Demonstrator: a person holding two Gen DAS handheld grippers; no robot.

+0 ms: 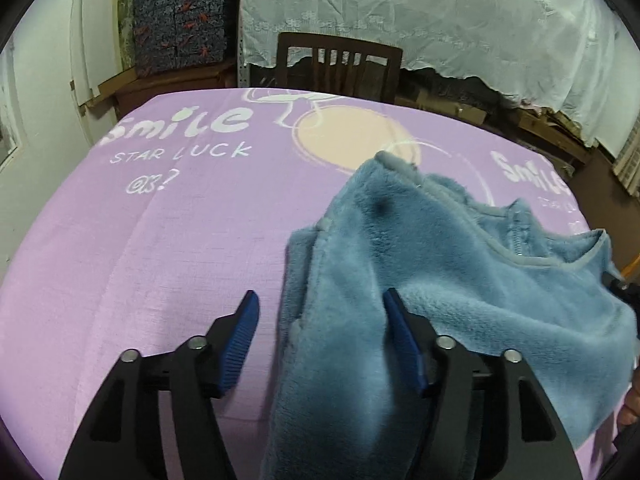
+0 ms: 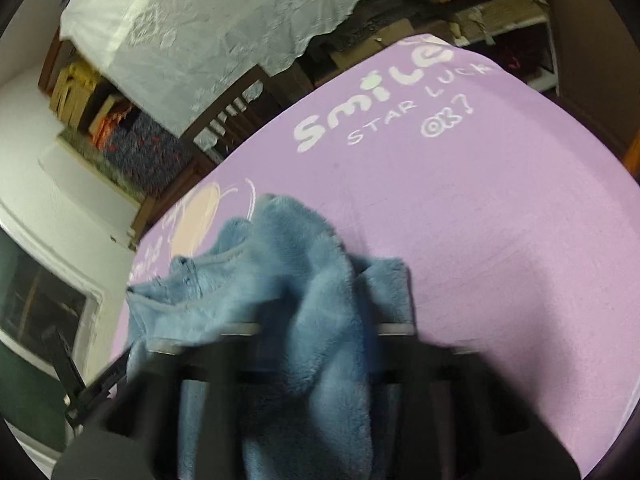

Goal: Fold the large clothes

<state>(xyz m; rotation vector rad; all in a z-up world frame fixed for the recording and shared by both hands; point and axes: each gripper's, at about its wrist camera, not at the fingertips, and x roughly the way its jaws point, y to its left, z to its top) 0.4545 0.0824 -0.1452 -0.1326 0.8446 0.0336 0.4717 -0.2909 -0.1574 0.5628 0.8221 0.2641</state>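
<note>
A blue fleece garment [image 1: 460, 260] lies bunched on the purple printed cloth [image 1: 160, 240] covering the table, with a zipper and trimmed edge showing. My left gripper [image 1: 320, 312] is open. A fold of the fleece runs between its blue pads: the right pad [image 1: 400, 336] rests against it and the left pad [image 1: 244, 336] stands clear of it. In the blurred right wrist view the fleece [image 2: 280, 240] is gathered up over my right gripper [image 2: 320, 292]. It hides the fingertips, and the jaws look shut on it.
A dark wooden chair [image 1: 340, 64] stands at the table's far edge. Behind it hang a white lace cover [image 1: 440, 12] and stacked patterned boxes [image 1: 180, 24]. Part of a hand [image 1: 630, 408] shows at the right edge. Bare purple cloth [image 2: 480, 240] lies on both sides of the garment.
</note>
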